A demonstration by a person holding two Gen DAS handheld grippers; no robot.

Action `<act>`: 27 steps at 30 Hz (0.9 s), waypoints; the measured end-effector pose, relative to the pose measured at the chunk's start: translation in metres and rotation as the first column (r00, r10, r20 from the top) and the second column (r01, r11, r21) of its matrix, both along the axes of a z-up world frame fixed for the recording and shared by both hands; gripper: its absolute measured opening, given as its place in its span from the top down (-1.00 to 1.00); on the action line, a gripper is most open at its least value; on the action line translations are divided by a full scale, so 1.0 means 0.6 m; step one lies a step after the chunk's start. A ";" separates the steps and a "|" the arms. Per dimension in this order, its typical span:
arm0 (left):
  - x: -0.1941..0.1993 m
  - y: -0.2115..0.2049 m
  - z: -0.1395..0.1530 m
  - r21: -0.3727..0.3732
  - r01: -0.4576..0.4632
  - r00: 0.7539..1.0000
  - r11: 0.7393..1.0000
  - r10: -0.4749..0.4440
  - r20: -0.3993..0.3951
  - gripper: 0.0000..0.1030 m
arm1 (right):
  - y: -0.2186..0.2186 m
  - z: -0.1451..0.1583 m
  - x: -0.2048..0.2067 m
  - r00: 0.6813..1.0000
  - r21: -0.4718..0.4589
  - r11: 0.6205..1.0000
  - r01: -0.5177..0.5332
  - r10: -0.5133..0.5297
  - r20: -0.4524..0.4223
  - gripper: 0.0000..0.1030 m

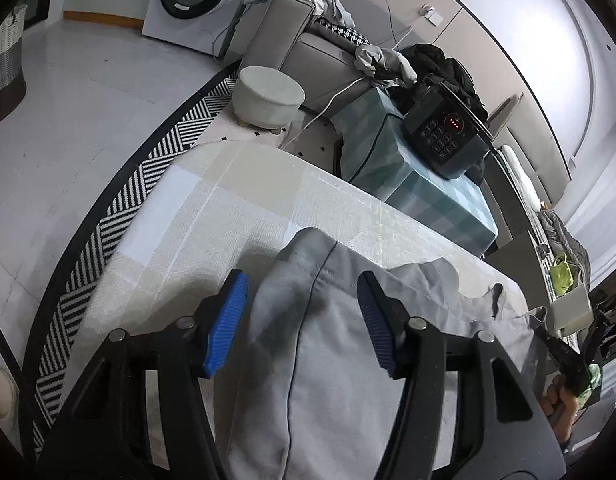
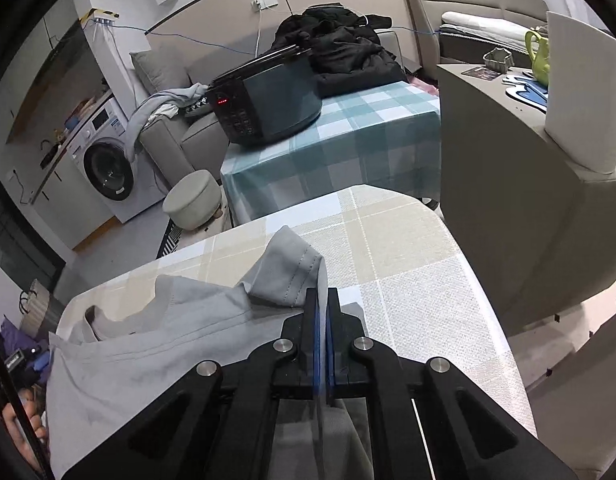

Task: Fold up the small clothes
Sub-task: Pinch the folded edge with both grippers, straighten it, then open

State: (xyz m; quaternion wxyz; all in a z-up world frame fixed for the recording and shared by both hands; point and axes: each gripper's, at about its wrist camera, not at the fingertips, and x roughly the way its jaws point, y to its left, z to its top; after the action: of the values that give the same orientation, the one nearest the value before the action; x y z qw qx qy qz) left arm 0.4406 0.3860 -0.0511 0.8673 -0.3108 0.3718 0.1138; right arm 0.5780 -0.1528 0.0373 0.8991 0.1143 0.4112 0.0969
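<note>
Pinching the grey shirt's [image 2: 156,344] sleeve in my right hand-held gripper [image 2: 322,300], my left hand-held gripper [image 1: 304,320] straddled its other sleeve, jaws apart; next it needed to clamp.

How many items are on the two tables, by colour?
Grey: 1, shirt
Black: 2, cooker and clothes pile
Total: 3

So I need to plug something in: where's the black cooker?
In both wrist views the black cooker sits on the teal checked table behind the folding table, beside dark clothes.
</note>
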 end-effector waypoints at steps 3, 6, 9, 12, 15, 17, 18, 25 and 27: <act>0.009 -0.007 -0.010 -0.013 0.005 1.000 1.000 -0.005 0.012 0.51 | 0.000 0.001 -0.001 1.000 0.007 1.000 -0.002 0.002 0.001 0.95; 0.007 -0.017 0.000 0.050 0.007 0.999 0.999 -0.009 0.046 0.92 | -0.003 0.000 -0.002 1.000 0.013 1.000 0.000 0.000 0.002 0.95; 0.002 -0.015 0.021 0.049 -0.005 0.995 0.999 0.000 0.104 0.98 | -0.003 0.005 -0.005 1.000 0.025 1.000 -0.003 0.002 0.023 0.95; -0.012 -0.017 0.052 0.067 -0.024 0.982 0.997 0.011 0.188 0.99 | -0.006 0.025 -0.016 0.995 0.054 0.998 -0.010 0.004 0.100 0.95; -0.012 -0.012 0.063 0.092 -0.050 0.982 0.994 0.032 0.187 0.99 | -0.012 0.031 -0.017 0.992 0.032 0.999 0.033 -0.036 0.124 0.95; 0.002 -0.008 0.043 0.103 -0.060 0.993 0.993 0.049 0.107 0.98 | -0.015 0.015 -0.006 0.995 0.007 0.998 0.059 -0.059 0.078 0.95; 0.013 -0.005 0.023 0.099 -0.065 0.997 0.993 0.061 0.039 0.98 | -0.016 0.005 -0.002 0.996 0.002 0.998 0.069 -0.069 0.057 0.95; 0.017 0.017 -0.007 0.072 -0.130 0.990 0.989 0.133 -0.041 0.90 | -0.049 -0.014 0.007 0.991 0.045 0.990 0.133 -0.132 -0.012 0.92; 0.013 0.021 -0.002 0.067 -0.139 0.989 0.988 0.142 -0.042 0.78 | -0.046 -0.001 0.003 0.996 0.076 0.993 0.091 -0.091 -0.009 0.78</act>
State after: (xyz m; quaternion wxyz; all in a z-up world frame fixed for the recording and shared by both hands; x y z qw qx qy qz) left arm 0.4486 0.3984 -0.0523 0.8576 -0.3058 0.3654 0.1936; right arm 0.5796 -0.1807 0.0369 0.8966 0.1673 0.4039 0.0711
